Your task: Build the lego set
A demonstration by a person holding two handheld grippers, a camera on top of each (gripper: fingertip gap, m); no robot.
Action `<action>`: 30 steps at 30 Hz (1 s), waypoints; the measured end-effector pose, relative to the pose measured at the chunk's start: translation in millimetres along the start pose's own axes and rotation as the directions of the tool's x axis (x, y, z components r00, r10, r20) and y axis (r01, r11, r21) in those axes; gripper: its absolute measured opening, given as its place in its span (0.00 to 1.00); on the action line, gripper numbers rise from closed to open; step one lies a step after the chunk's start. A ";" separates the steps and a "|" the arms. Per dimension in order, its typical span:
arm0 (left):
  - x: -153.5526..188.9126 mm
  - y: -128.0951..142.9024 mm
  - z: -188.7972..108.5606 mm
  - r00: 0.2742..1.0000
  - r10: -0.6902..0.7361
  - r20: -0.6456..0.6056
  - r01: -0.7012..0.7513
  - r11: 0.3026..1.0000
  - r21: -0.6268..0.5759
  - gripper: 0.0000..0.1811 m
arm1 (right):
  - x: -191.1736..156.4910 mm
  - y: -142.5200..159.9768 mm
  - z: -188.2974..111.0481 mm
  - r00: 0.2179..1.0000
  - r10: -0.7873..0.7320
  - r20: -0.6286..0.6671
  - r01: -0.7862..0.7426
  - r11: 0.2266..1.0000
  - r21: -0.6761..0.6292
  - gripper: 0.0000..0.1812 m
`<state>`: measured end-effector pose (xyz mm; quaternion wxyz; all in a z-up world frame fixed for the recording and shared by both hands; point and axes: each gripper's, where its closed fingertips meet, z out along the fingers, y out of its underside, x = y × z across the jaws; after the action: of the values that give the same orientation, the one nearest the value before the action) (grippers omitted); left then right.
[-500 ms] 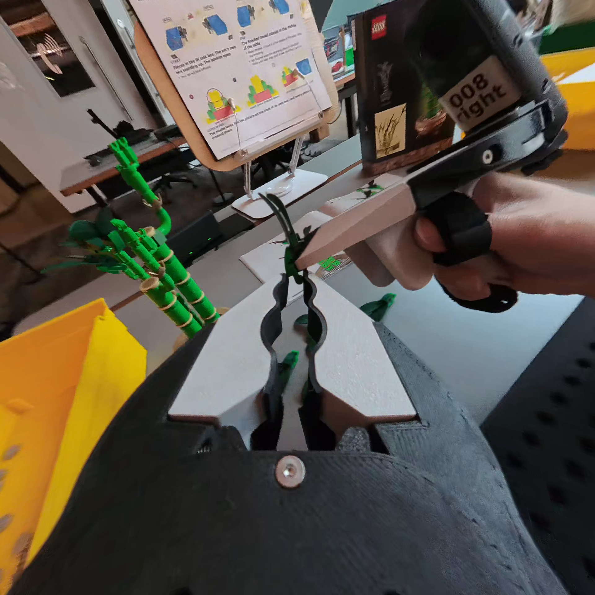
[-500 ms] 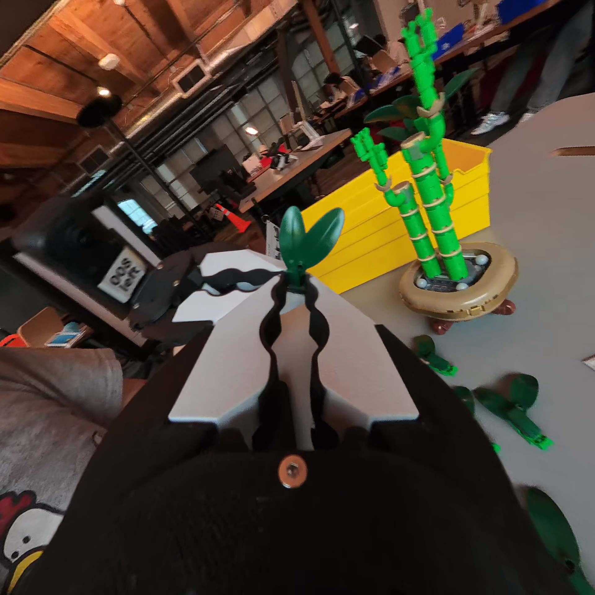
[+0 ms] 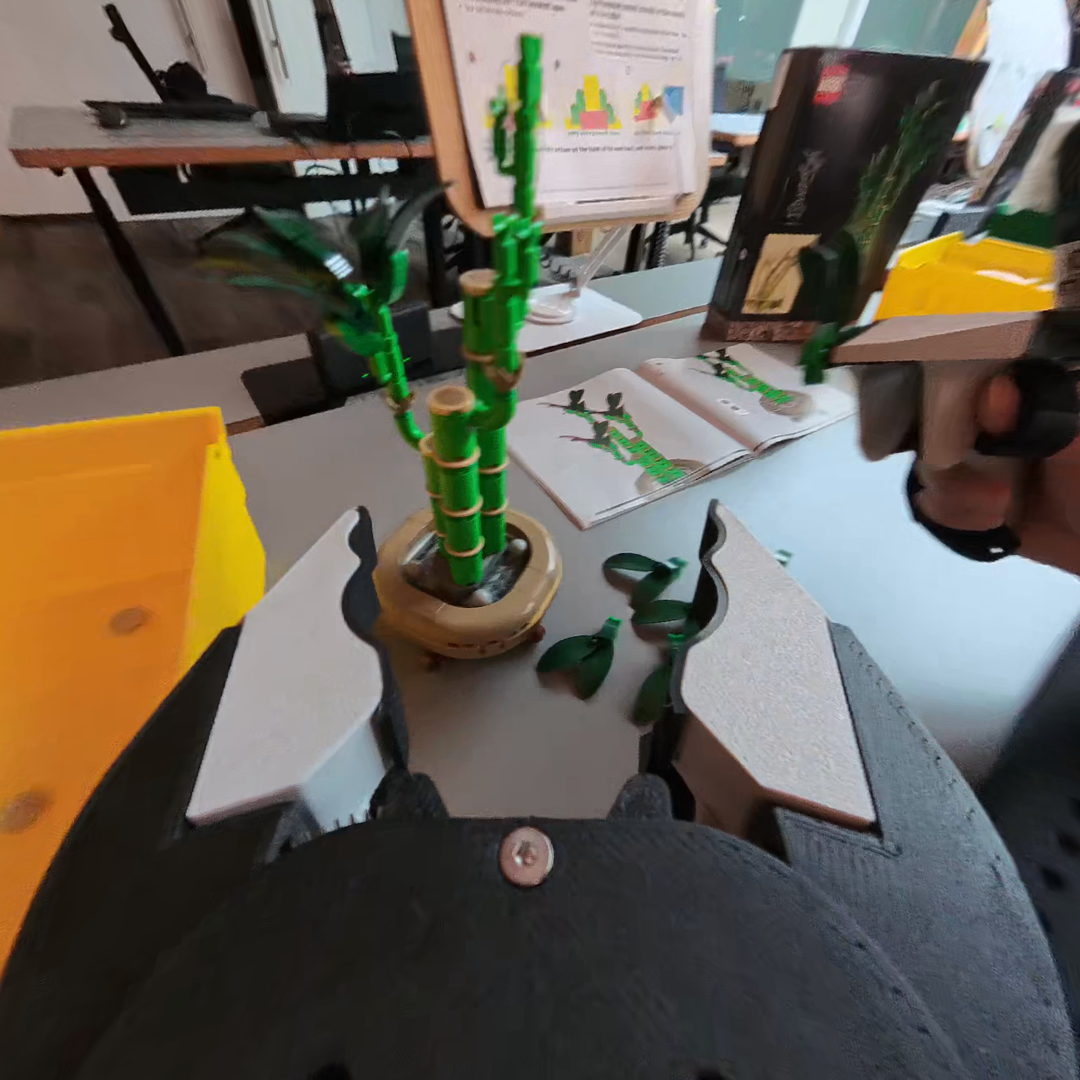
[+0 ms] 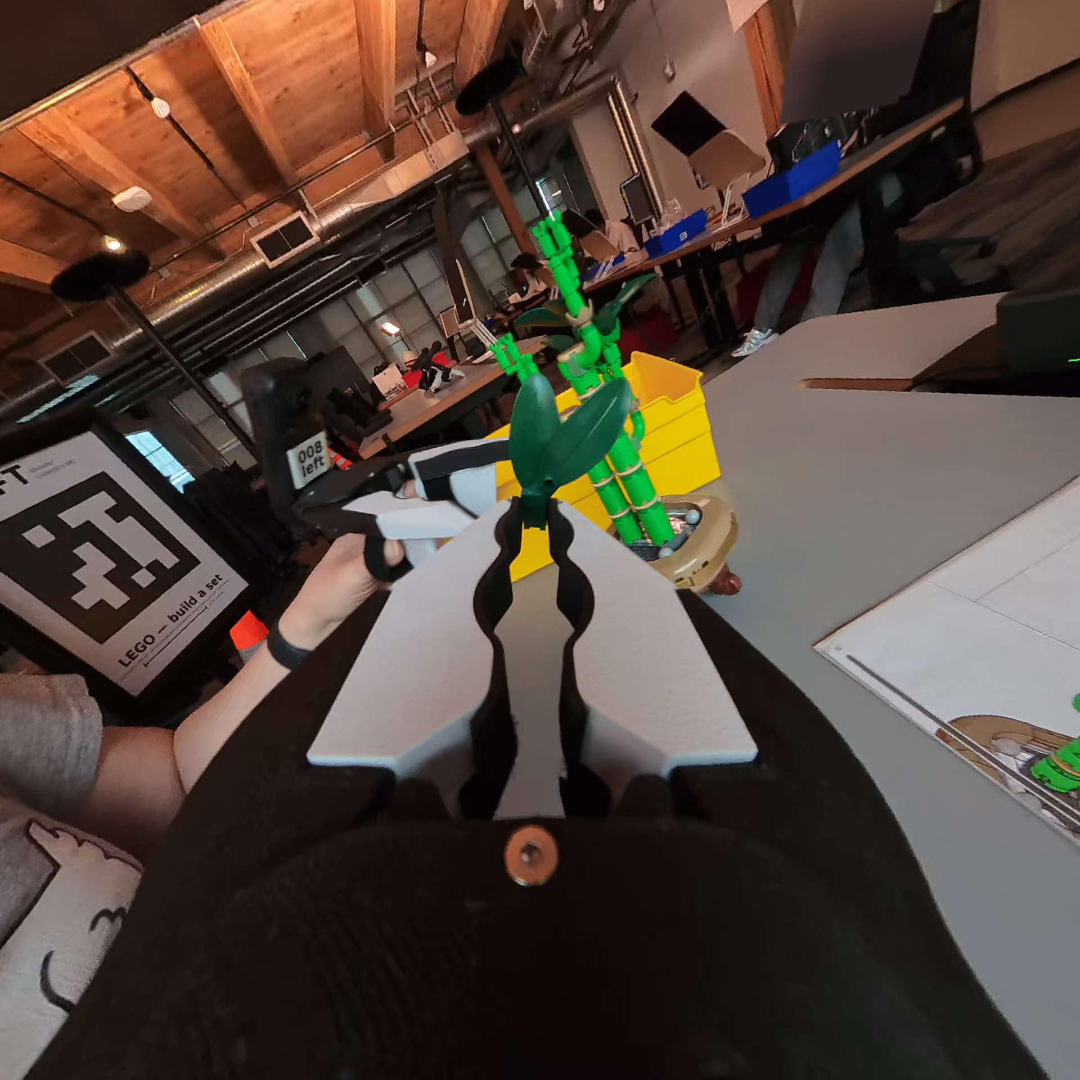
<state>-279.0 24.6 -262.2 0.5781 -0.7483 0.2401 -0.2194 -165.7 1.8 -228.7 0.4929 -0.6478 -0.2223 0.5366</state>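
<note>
On a grey table (image 3: 876, 584) in a workshop with wooden ceiling beams and further benches behind, a yellow bin (image 3: 105, 584) sits at the left and an open instruction booklet (image 3: 672, 432) lies beyond the model. A dark set box (image 3: 818, 193) stands upright farther back, beside a board on a stand (image 3: 584, 117). The bamboo model (image 3: 473, 467) rises from a tan pot: bright green ringed stalks, tan caps, dark leaves near the top. Loose dark green leaf pieces (image 3: 584, 654) lie just beside the pot. The left gripper (image 3: 532, 596) hangs over them with its jaws spread wide, holding nothing. The right gripper (image 4: 535, 514) is clamped on the stem of a two-leaf sprig (image 4: 555, 438), raised above the table.
</note>
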 end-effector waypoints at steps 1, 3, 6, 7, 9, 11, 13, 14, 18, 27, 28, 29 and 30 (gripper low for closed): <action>-6.6 5.7 4.8 0.999 0.026 0.022 -0.026 0.999 -0.027 0.61 | 1.1 0.5 -1.0 1.000 -0.003 0.002 0.003 1.000 0.001 0.04; -12.4 22.1 18.0 0.994 0.091 0.053 -0.085 0.991 -0.106 0.63 | 1.6 2.5 -1.6 1.000 -0.017 0.006 0.017 1.000 -0.004 0.04; -12.3 50.5 41.9 0.990 0.138 0.036 -0.126 0.964 -0.236 0.71 | 1.5 8.0 -0.2 0.999 -0.037 0.008 0.037 0.999 -0.027 0.04; -15.6 58.1 48.8 0.988 0.152 0.039 -0.136 0.952 -0.276 0.72 | 1.4 10.3 0.6 0.999 -0.039 0.011 0.039 0.999 -0.036 0.04; -23.5 68.6 59.7 0.986 0.162 0.045 -0.138 0.933 -0.333 0.74 | 0.2 13.8 2.0 0.999 -0.036 0.021 0.037 0.998 -0.047 0.04; -27.7 74.7 67.9 0.990 0.135 0.040 -0.112 0.927 -0.358 0.74 | -1.8 16.6 3.0 0.999 -0.033 0.035 0.035 0.998 -0.055 0.04; -32.4 78.4 72.8 0.994 0.098 0.049 -0.074 0.931 -0.357 0.75 | -2.0 19.1 3.7 0.999 -0.036 0.038 0.038 0.997 -0.067 0.03; -33.2 80.8 74.2 0.996 0.076 0.045 -0.054 0.931 -0.360 0.75 | -2.1 19.9 3.8 0.998 -0.040 0.039 0.042 0.997 -0.071 0.03; -27.6 85.0 74.1 1.000 0.014 0.014 -0.009 0.937 -0.349 0.71 | -1.5 21.1 3.9 0.998 -0.045 0.039 0.048 0.995 -0.083 0.03; -4.2 90.6 55.9 1.000 0.025 0.019 -0.017 0.937 -0.348 0.69 | 13.7 10.3 -5.9 0.999 -0.030 -0.032 0.028 0.998 -0.060 0.04; 0.0 91.0 54.3 1.000 0.025 0.015 -0.018 0.937 -0.349 0.68 | 16.8 8.2 -7.8 0.999 -0.023 -0.041 0.021 0.998 -0.052 0.04; 4.5 91.4 52.8 1.000 0.025 0.010 -0.020 0.937 -0.348 0.68 | 20.3 5.9 -9.7 0.999 -0.015 -0.051 0.013 0.999 -0.042 0.04; 8.8 91.9 51.4 1.000 0.025 0.003 -0.023 0.938 -0.345 0.67 | 23.5 3.5 -11.7 0.998 -0.008 -0.060 0.006 0.999 -0.033 0.03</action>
<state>-250.6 38.3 -363.0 0.4413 -0.8359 0.2819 -0.1643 -148.2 14.9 -243.6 0.4907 -0.6709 -0.2182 0.5114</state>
